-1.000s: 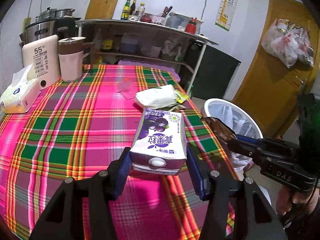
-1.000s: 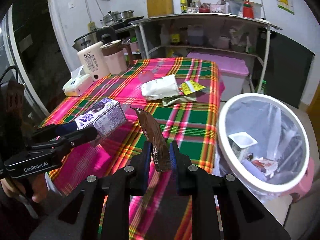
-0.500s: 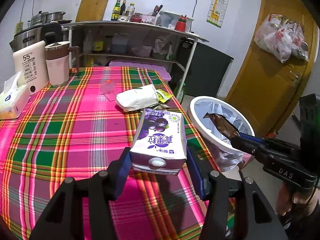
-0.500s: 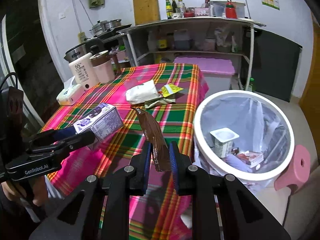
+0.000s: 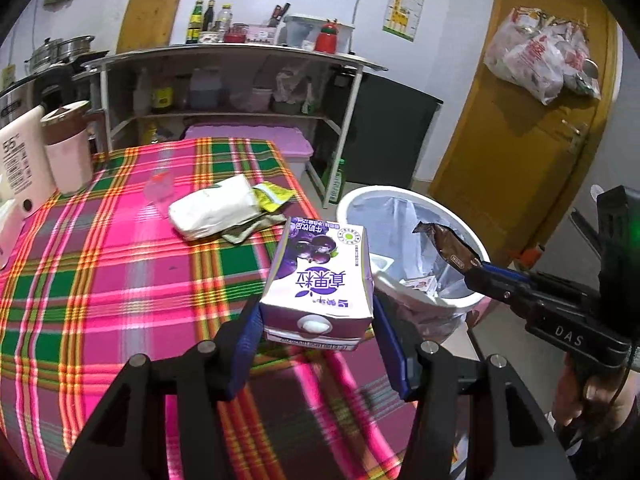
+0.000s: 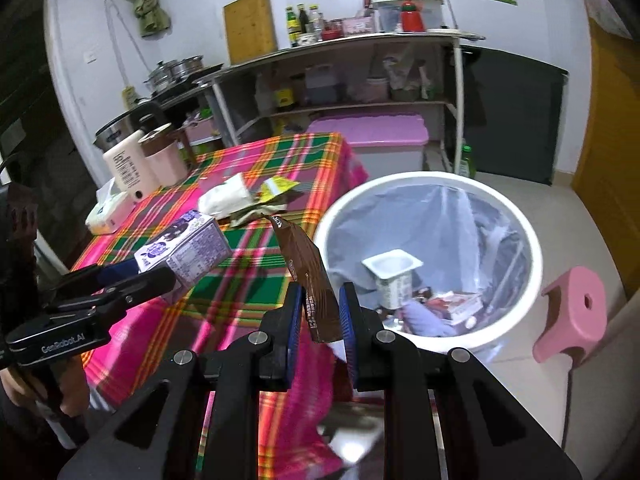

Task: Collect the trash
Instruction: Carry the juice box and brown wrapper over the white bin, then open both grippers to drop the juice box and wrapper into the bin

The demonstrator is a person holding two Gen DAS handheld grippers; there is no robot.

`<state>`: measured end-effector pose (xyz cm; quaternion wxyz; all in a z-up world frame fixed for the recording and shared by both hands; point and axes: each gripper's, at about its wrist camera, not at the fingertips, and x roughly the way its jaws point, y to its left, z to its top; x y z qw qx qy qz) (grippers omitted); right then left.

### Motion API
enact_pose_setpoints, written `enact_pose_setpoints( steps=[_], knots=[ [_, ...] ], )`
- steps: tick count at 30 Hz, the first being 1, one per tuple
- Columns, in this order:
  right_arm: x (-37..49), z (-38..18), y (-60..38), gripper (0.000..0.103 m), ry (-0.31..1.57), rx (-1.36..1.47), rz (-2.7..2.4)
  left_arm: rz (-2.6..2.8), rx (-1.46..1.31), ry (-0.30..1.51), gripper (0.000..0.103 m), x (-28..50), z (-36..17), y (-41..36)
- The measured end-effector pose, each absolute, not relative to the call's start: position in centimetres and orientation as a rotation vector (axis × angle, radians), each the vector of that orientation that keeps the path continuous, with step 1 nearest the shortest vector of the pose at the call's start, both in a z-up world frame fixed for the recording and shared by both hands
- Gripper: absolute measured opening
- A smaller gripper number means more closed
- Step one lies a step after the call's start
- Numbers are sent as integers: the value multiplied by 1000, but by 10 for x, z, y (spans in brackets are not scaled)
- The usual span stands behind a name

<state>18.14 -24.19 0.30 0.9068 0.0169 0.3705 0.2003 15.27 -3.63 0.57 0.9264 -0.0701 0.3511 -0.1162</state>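
Purple carton (image 5: 320, 280) fills the left hand-held gripper (image 5: 318, 336); right hand-held gripper (image 6: 320, 316) pinches brown wrapper (image 6: 308, 276).

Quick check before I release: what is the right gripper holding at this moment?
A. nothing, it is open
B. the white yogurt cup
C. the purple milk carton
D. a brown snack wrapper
D: the right gripper is shut on the brown snack wrapper, which sticks up between its blue pads, while the left gripper holds the purple milk carton and the white yogurt cup already lies in the trash bin.
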Motion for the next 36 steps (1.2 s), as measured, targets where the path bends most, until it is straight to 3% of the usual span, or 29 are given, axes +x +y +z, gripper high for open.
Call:
enact_pose_setpoints(
  steps=[36],
  knots=[
    [229, -26, -308, 21, 857, 74, 228, -425, -57, 786, 57, 233, -6, -129]
  ],
)
